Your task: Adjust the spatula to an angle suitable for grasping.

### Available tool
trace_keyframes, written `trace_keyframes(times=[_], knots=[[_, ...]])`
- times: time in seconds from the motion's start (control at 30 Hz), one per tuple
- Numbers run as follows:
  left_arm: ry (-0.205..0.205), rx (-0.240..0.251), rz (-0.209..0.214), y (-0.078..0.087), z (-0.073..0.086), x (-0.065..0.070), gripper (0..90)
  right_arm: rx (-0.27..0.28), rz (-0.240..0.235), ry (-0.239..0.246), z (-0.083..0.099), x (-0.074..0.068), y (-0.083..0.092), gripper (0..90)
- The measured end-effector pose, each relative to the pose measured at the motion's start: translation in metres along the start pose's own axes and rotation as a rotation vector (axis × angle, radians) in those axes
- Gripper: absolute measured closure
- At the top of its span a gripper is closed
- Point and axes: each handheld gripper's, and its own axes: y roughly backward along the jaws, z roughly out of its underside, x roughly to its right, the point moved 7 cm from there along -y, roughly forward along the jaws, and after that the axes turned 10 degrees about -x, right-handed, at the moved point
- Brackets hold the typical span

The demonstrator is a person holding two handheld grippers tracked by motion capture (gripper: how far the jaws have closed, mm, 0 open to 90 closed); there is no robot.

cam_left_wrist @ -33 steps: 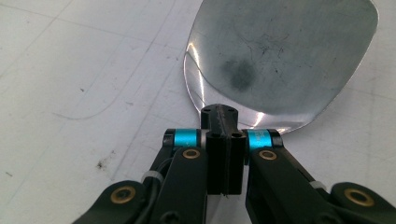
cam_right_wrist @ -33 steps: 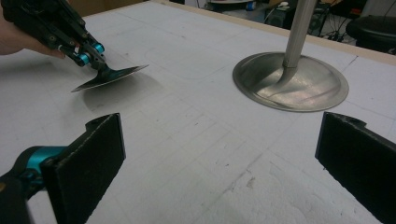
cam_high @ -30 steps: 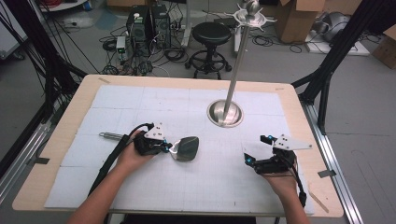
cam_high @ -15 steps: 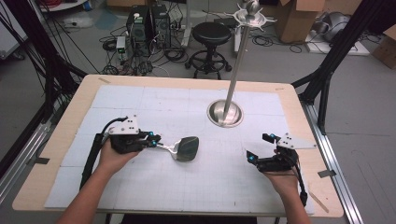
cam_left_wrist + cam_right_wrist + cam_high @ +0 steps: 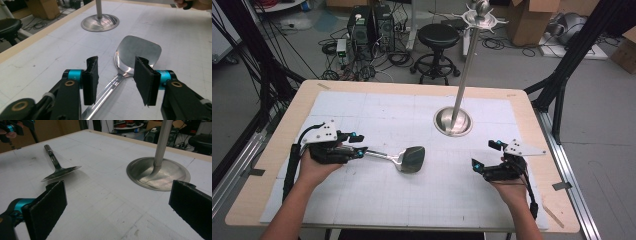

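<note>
On the bench's white mat point(image 5: 362, 200), a metal spatula point(image 5: 404, 158) lies flat left of centre, blade toward the stand base point(image 5: 453, 122). Left claw point(image 5: 115, 77) is open, jaws straddling the handle without touching. Right claw point(image 5: 484, 155) is open wide, holding nothing, well apart on the right. Risk, as I judge it: the thin, slick handle could slip or pivot if clamped off-centre, swinging the blade. No readable brands, labels or writing.

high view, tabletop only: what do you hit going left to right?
left gripper → spatula → round base of the metal stand → right gripper
</note>
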Motion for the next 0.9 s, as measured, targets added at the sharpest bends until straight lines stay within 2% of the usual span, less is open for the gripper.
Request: trace_keyframes(times=[0.03,0.17,0.23,0.33,0.5,0.53,0.57,0.67,0.77,0.83,0.9], knots=[[0.0,0.002,-0.002,0.0,0.0,-0.001,48.2,-0.003,-0.002,0.002,0.0,-0.001,-0.001,0.7],[-0.001,0.001,0.007,-0.002,0.001,-0.001,43.5,-0.01,-0.004,0.002,0.001,-0.002,-0.001,0.7],[-0.014,-0.012,0.017,-0.006,0.002,-0.001,42.4,-0.015,-0.001,0.002,0.001,-0.002,-0.001,0.7],[-0.031,-0.041,0.001,-0.01,0.005,-0.002,40.7,-0.018,-0.005,0.003,0.002,-0.003,-0.001,0.7],[-0.027,-0.077,-0.004,-0.021,0.01,-0.008,38.4,-0.034,-0.007,0.008,0.004,-0.006,-0.003,0.7],[-0.029,-0.102,-0.001,-0.026,0.013,-0.011,37.6,-0.042,-0.006,0.013,0.005,-0.007,-0.003,0.7],[-0.029,-0.102,-0.001,-0.026,0.013,-0.011,36.9,-0.042,-0.006,0.013,0.005,-0.007,-0.003,0.7],[-0.038,-0.147,0.002,-0.034,0.017,-0.014,35.7,-0.052,0.0,0.018,0.008,-0.01,0.0,0.7],[-0.066,-0.237,-0.024,-0.041,0.022,-0.018,34.2,-0.064,0.0,0.014,0.011,-0.011,0.0,0.7],[-0.082,-0.259,-0.032,-0.044,0.023,-0.02,30.7,-0.074,-0.003,0.015,0.014,-0.012,-0.001,0.7],[-0.095,-0.305,-0.028,-0.052,0.026,-0.021,29.9,-0.077,-0.004,0.013,0.016,-0.012,0.0,0.6]])
